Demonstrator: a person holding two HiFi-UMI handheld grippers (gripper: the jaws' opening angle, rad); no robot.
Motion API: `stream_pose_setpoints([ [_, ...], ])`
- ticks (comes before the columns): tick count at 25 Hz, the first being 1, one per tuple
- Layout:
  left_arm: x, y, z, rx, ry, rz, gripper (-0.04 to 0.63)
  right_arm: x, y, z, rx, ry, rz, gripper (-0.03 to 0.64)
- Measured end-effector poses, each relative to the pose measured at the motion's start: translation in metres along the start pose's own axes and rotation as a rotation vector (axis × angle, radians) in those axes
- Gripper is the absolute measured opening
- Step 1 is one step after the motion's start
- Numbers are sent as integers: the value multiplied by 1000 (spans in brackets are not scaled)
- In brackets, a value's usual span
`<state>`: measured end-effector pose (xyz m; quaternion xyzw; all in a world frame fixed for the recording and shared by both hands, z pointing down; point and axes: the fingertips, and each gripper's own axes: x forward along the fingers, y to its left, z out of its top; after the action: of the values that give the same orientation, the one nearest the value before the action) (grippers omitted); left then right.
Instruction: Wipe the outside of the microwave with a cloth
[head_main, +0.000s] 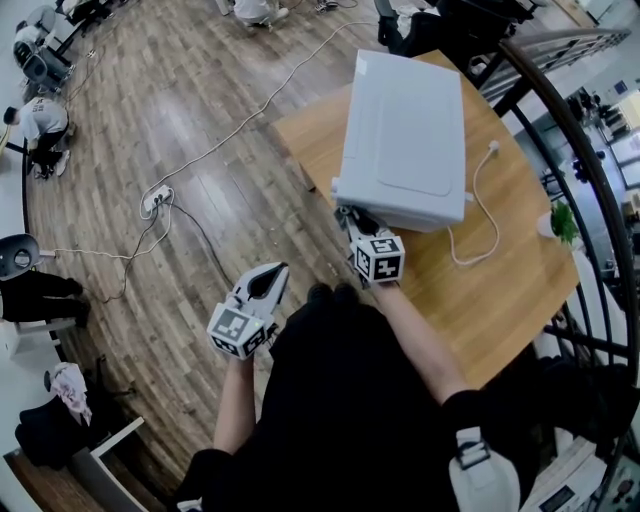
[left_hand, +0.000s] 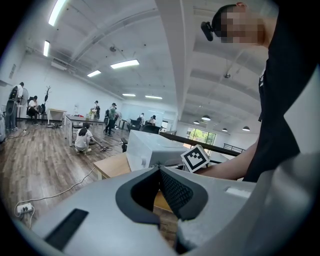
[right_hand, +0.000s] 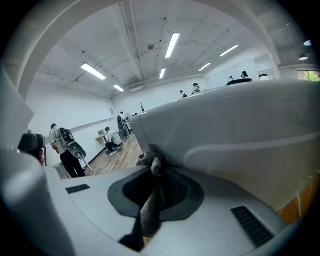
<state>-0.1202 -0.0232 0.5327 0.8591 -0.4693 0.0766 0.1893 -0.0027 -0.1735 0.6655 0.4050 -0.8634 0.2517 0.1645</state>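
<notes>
Microwave (head_main: 405, 130) on wooden table (head_main: 510, 300); plank floor (head_main: 200, 100) around

Heads up: in your head view the microwave (head_main: 405, 130) only shows its top, and the front is out of sight. The tips of your right gripper (head_main: 352, 222) tuck under its near corner, so the cloth (right_hand: 148, 212) can't be made out there. Your torso (head_main: 360, 400) covers the near edge of the table (head_main: 510, 290).

Seemingly an open-plan lab hall: wood floor (head_main: 200, 90), strip lights (left_hand: 125, 64), scattered workers (left_hand: 82, 139), cables (head_main: 240, 122).
</notes>
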Motion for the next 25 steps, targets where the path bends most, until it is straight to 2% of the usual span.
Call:
stream_pose_setpoints([
  [9,-10,20,11,50,0,-66,0,6,-4,-4,29,-3,-83,32],
  [15,-17,25,1,68,24,-126,0,8,-6,-19,31,46,-148,34],
  [21,-19,33,3,92,40,-165,0,19,-13,-37,-6,90,-198,34],
  [25,-23,41,0,90,40,-177,0,24,-18,-41,-13,75,-216,34],
])
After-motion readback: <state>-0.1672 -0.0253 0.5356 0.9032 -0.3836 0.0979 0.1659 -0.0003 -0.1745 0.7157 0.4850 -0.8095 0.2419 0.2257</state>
